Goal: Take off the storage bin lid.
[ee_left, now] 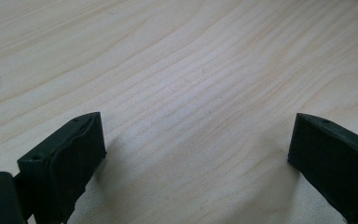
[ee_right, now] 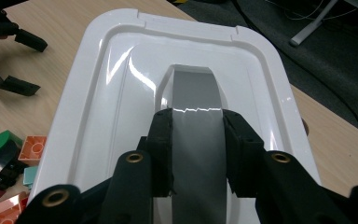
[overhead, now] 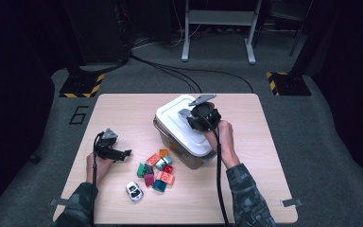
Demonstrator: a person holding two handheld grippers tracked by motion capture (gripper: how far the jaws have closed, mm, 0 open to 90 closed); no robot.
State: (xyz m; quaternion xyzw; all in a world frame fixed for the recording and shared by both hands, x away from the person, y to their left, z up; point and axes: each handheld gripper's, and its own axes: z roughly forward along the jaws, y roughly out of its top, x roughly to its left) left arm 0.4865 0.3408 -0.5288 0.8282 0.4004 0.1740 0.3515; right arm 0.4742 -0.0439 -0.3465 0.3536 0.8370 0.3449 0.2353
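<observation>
On the white box lid, the right gripper clamped the grey handle; the lid sat closed. Left of the box, the left gripper rested wide and empty (toy blocks nearby). Lifting probably came next.

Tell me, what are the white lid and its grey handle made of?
The white lid looks like glossy hard plastic: light glints off its smooth moulded ridges. The grey handle, gripped by the right gripper, looks like smooth plastic too, with a duller sheen, though that's less sure.
</observation>
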